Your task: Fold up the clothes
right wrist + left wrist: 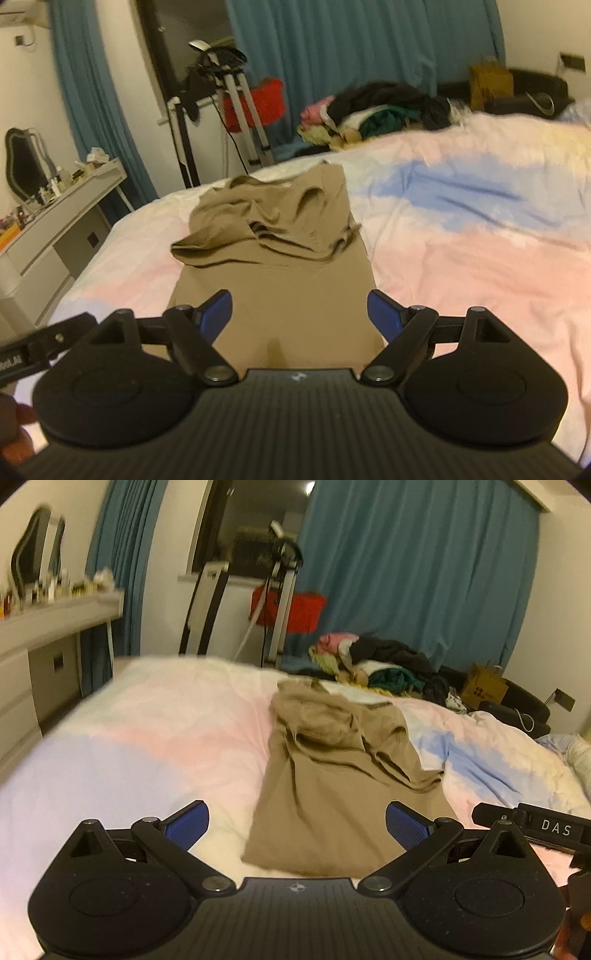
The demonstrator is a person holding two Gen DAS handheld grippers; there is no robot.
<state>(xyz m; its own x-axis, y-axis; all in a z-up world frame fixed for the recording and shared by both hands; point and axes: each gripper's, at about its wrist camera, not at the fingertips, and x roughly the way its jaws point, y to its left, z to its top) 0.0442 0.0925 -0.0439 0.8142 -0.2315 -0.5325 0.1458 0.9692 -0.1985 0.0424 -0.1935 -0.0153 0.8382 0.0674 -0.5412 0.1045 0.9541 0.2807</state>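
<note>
A tan garment [332, 775] lies on the bed, its near part flat and its far part bunched in folds. It also shows in the right wrist view [280, 258]. My left gripper [297, 825] is open and empty, above the garment's near edge. My right gripper [299, 314] is open and empty, over the garment's flat near part. The right gripper's body shows at the right edge of the left wrist view [535, 827].
The bed [147, 746] has a pastel pink, blue and white cover. A pile of mixed clothes [376, 661] lies at the bed's far side. A white dresser [48, 642] stands at left. A chair, stand and blue curtains [406, 572] are behind.
</note>
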